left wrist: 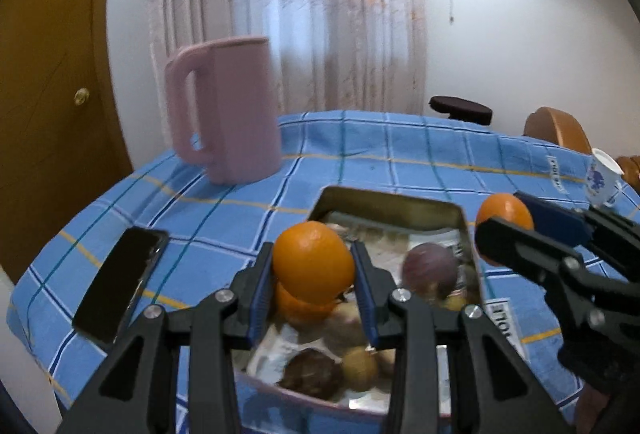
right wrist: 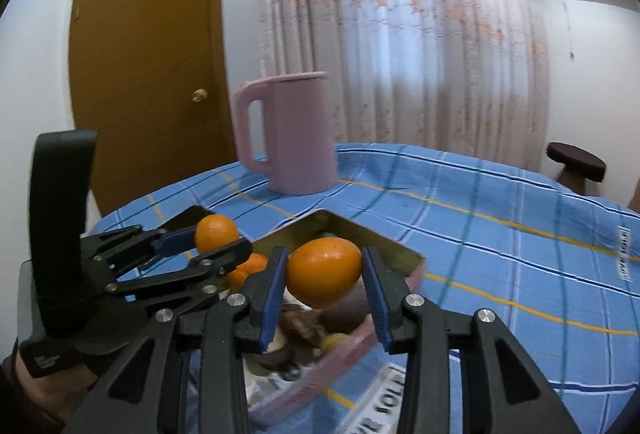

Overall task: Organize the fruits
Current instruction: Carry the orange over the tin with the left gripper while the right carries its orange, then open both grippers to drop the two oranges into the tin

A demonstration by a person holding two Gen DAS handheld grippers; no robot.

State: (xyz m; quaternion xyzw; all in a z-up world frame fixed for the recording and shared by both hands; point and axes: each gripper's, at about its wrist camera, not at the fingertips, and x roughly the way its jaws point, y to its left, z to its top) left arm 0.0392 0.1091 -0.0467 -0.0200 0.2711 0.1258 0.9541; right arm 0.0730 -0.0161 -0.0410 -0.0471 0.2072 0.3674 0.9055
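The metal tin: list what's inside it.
The metal tin holds an orange under the left gripper's fruit, a purple fruit, dark brown and small yellowish fruits on paper. The grippers cover the rest.

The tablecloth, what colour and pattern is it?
The tablecloth is light blue, checked with white, dark blue and yellow lines; the right wrist view shows it best.

Blue checked tablecloth (left wrist: 360, 153): bears all items. Rectangular metal tin (left wrist: 384, 201), centre front: holds several round fruits, among them a purple-brown fruit (left wrist: 430, 266) at right. Tall pink plastic pitcher (left wrist: 236, 109): behind the tin, to its left. Flat black phone (left wrist: 120, 282): left of the tin. Small white printed cup (left wrist: 602, 177): far right edge.
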